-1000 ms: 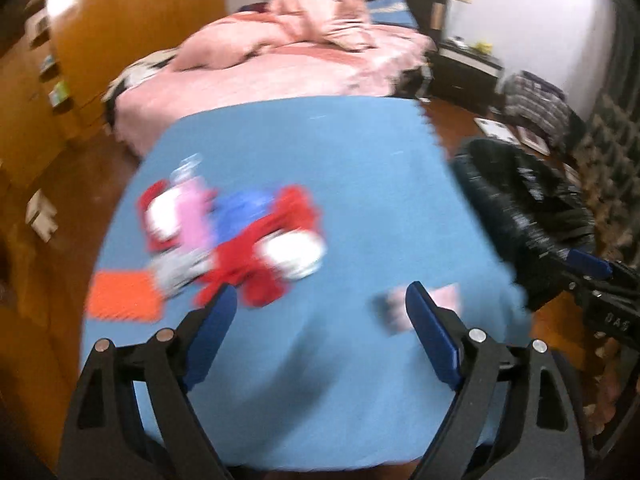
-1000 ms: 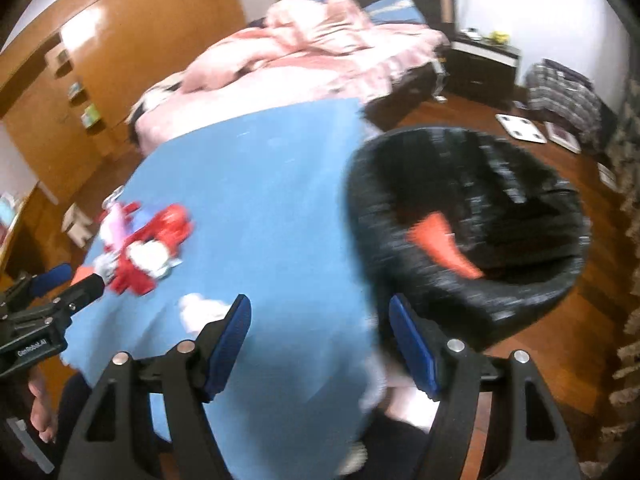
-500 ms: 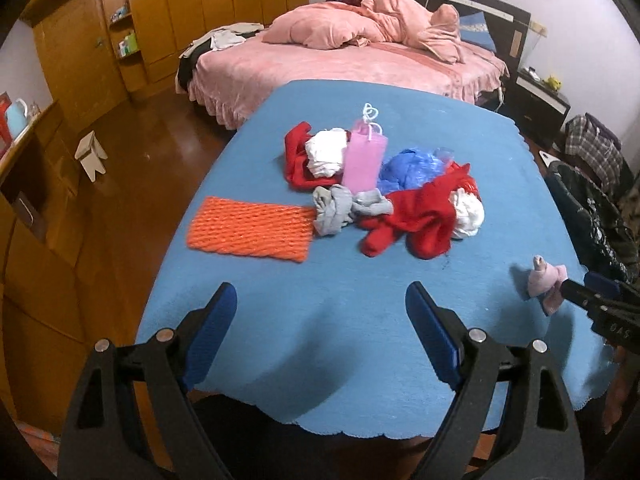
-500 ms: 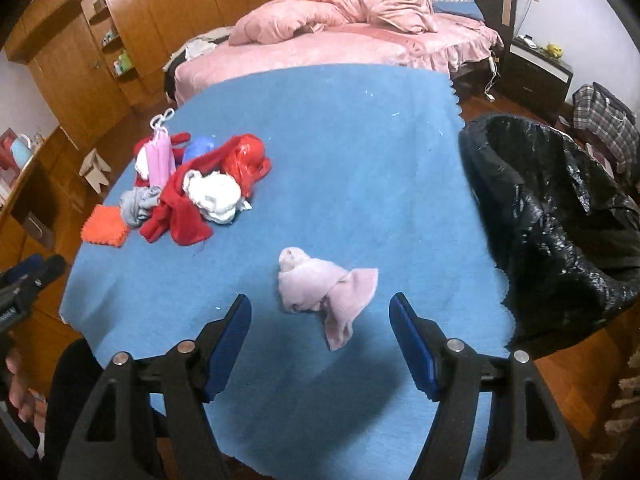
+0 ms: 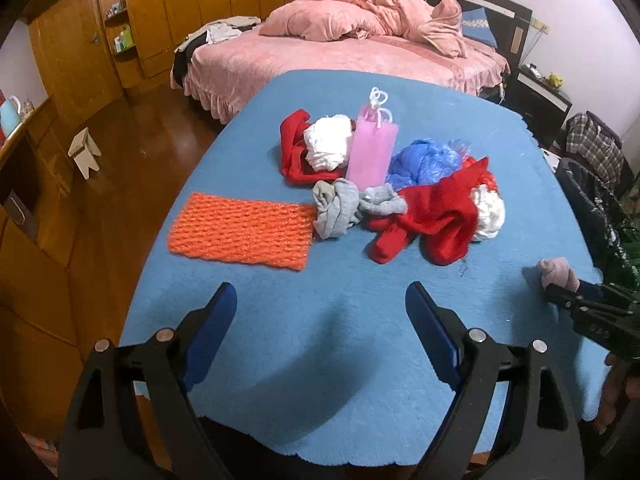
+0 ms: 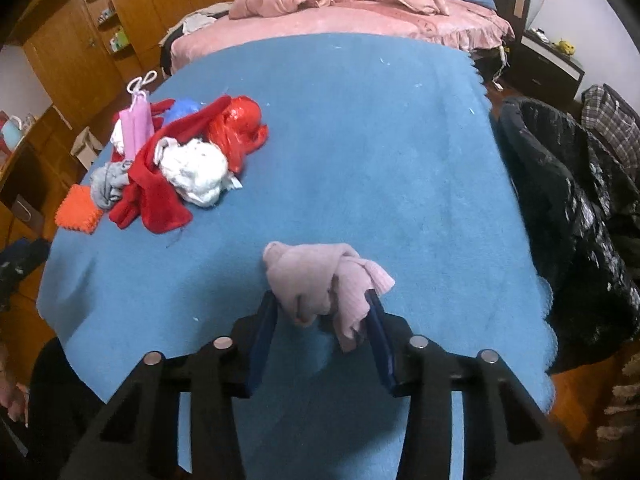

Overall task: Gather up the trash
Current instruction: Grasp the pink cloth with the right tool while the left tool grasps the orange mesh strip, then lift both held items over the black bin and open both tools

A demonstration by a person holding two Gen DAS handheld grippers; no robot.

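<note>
Pinching crumpled pink sock, fuzzy blue cloth

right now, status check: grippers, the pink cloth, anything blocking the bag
Left gripper open, empty, over table. Right gripper closing around pink cloth, cloth on the blue table. Black trash bag at right edge, path clear.

My desk is blue. On it are an orange bumpy mat, a pink bag and red cloth. My sock is pale pink.
</note>
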